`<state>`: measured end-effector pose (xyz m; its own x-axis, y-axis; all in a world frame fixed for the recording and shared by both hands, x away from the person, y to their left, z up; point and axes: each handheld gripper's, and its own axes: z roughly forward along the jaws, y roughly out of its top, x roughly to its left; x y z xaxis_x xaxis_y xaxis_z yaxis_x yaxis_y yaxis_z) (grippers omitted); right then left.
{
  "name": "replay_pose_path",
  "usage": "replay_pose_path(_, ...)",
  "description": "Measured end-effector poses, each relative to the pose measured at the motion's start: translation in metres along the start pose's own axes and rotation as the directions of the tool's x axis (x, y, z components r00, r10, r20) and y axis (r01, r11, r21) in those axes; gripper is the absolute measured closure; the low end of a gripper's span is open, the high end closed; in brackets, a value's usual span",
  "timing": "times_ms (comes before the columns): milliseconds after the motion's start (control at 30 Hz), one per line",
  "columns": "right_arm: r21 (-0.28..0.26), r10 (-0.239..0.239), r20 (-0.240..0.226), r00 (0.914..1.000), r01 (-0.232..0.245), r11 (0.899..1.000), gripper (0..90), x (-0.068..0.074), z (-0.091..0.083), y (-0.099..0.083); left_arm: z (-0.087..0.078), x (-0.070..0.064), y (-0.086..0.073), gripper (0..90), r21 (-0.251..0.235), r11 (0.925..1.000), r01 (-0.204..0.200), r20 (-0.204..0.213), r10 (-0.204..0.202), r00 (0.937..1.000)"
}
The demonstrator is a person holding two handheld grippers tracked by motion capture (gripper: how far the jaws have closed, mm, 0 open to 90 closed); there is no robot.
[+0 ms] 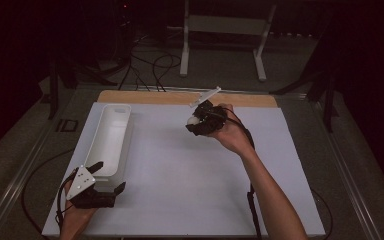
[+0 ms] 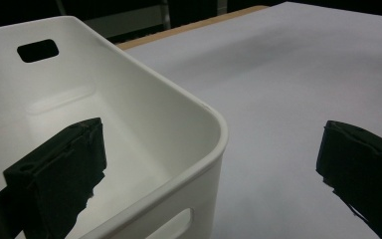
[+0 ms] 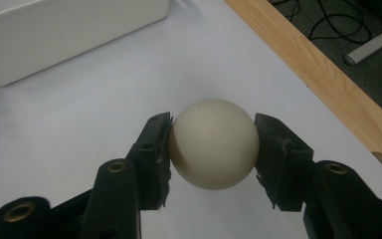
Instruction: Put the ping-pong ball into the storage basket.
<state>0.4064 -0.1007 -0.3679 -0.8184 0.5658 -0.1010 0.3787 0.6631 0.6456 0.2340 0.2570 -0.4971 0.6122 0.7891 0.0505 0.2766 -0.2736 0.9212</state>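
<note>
White table (image 1: 190,190), dim room: the right gripper (image 1: 200,121) clamped the ball (image 3: 213,143).
The bin (image 1: 111,135) lay to its left; the left gripper (image 1: 111,179) stood wide open, empty, straddling the bin's near corner.

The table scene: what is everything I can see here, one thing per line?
Cream smooth ball: one, off-white, clamped between the right gripper's jaws above the table's far middle.
White plastic bin: one, oblong, on the table's left, a handle slot at each end.
White table top: one, with a wooden strip along the far edge.
White metal stand: one, on the floor behind.
Black cables: several, on the floor.
Left gripper: black, open, straddling the bin's near corner.
Right gripper: black, shut on the ball.
</note>
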Motion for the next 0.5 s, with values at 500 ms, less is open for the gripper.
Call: replay_pose_path(500,-0.007,-0.016,-0.001,0.9999,0.016,1.000,50.3,0.0050,0.0071,0.0082,-0.0004,0.0001,0.0000,0.0,0.002,1.0000,-0.001,0.001,0.001,1.0000)
